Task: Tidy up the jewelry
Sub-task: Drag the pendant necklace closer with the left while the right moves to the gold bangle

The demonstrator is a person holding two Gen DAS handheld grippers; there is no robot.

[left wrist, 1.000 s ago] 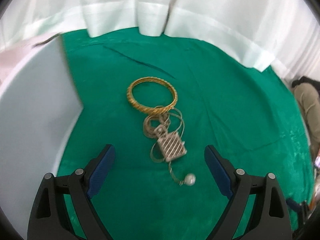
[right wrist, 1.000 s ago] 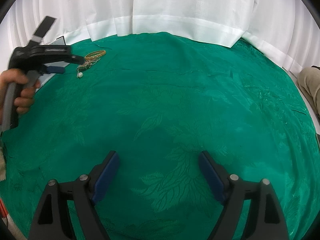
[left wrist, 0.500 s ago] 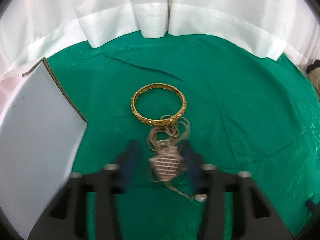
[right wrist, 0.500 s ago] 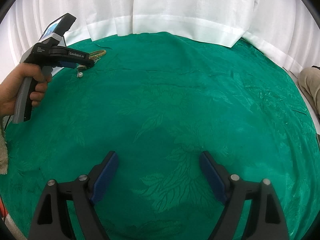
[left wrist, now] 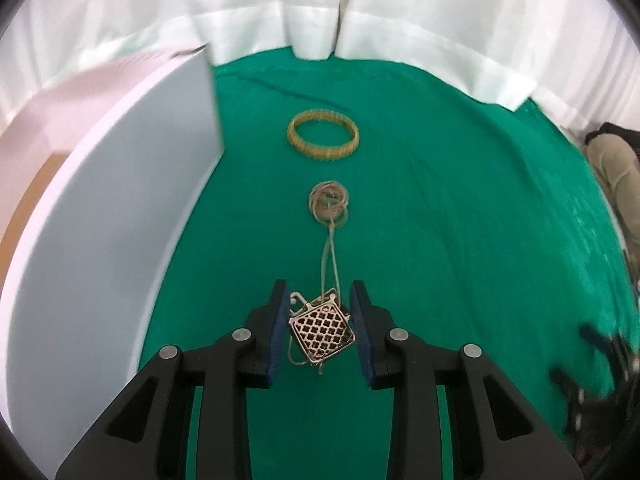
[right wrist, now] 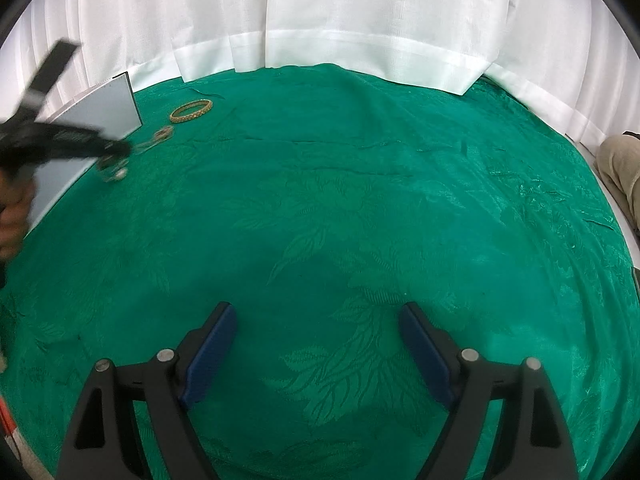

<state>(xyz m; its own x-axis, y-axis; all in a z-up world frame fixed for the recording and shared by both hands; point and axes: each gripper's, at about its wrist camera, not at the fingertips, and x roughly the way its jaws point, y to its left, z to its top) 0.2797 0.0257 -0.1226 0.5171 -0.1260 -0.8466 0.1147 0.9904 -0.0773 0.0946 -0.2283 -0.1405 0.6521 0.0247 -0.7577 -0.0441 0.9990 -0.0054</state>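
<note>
The left gripper point(left wrist: 320, 330), jaws clamped on the square silver lattice pendant point(left wrist: 322, 331), draws its chain from the gold bangle point(left wrist: 322, 139) at twelve o'clock; next, lifting the tangled coil point(left wrist: 329, 203) clear.

Green leaf-patterned cloth point(right wrist: 360, 208), gold bangle point(left wrist: 322, 139)

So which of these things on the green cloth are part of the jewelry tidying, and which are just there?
Part of the job:
- lattice pendant, clamped in the left gripper
- its chain, trailing in a coil on the cloth
- gold bangle
- white box beside them, probably

Just there:
- green tablecloth
- white curtain
- right gripper, open and empty
</note>
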